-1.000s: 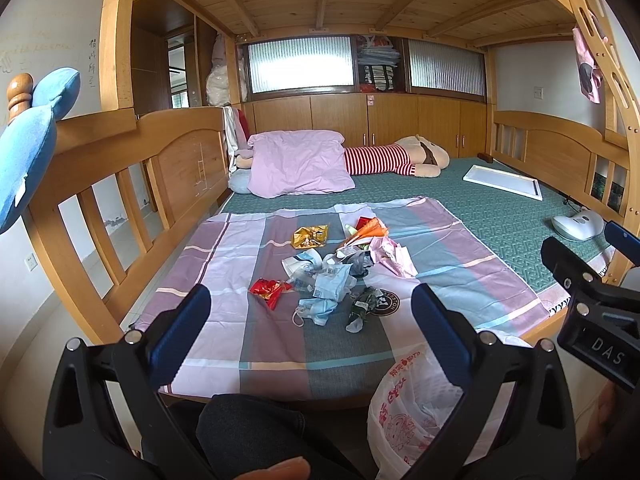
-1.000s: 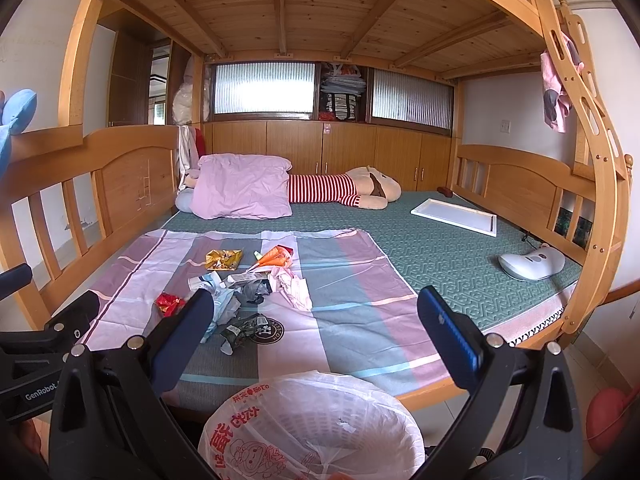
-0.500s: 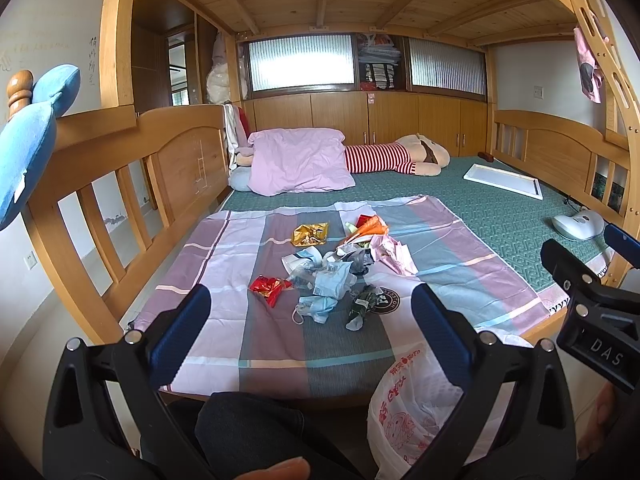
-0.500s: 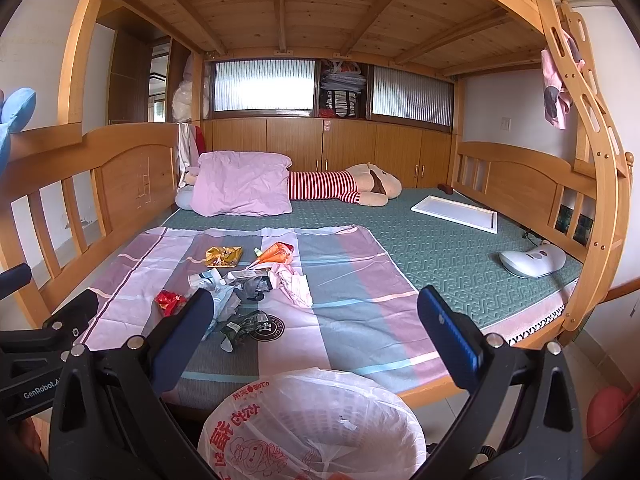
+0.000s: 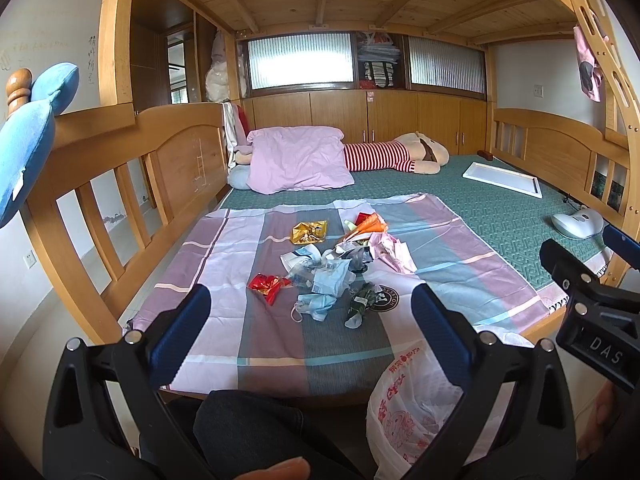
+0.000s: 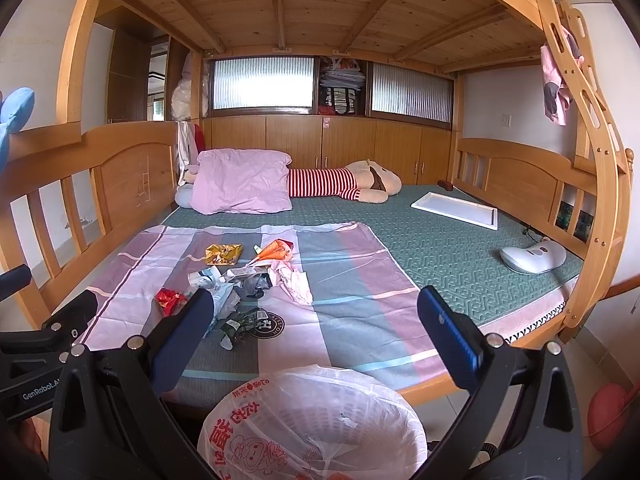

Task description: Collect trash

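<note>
A heap of trash (image 5: 332,272) (image 6: 244,284) lies on the striped sheet (image 5: 256,336) of the bed: a red wrapper (image 5: 267,284) (image 6: 170,299), a gold wrapper (image 5: 309,231) (image 6: 223,253), an orange packet (image 5: 370,224) (image 6: 276,249), pale blue face masks (image 5: 316,304), pink paper (image 5: 394,250) and a dark green wrapper (image 5: 362,300) (image 6: 242,322). A bin lined with a white printed plastic bag (image 6: 308,424) (image 5: 412,400) stands at the bed's near edge. My left gripper (image 5: 310,320) is open, short of the heap. My right gripper (image 6: 312,320) is open above the bin.
A wooden bunk frame with side rails (image 5: 120,184) (image 6: 520,184) surrounds the green mattress (image 6: 440,248). A pink pillow (image 5: 298,164), a striped plush toy (image 5: 396,156), a white board (image 6: 456,209) and a white device (image 6: 534,258) lie farther back. A person's dark-clothed knee (image 5: 248,420) is below my left gripper.
Both views have shifted very slightly; the trash heap, bin and grippers stand as before, both grippers still open.
</note>
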A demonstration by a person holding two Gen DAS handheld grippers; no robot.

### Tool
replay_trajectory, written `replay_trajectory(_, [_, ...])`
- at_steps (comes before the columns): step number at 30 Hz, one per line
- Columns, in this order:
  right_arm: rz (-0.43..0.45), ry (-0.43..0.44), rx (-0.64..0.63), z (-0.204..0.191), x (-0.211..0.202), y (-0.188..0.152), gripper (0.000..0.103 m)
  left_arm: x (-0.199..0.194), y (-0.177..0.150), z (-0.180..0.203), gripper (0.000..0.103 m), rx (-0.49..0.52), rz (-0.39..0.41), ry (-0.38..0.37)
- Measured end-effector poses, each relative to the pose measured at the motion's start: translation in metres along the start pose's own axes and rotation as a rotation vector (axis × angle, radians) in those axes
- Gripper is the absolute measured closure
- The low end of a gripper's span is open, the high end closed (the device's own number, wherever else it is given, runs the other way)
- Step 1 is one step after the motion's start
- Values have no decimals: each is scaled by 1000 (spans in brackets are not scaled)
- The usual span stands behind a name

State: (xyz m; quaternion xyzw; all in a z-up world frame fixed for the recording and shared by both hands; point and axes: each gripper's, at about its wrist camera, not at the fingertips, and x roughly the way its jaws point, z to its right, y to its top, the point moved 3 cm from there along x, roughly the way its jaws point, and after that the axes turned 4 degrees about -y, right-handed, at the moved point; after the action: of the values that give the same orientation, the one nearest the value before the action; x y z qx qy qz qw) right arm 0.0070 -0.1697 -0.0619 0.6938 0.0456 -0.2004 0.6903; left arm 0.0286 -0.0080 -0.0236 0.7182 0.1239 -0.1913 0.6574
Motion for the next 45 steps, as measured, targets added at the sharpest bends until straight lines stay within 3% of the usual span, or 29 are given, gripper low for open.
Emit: replay_trajectory(45, [-25, 7, 4, 2, 3, -1, 3, 2, -15, 3, 3, -6, -12, -7])
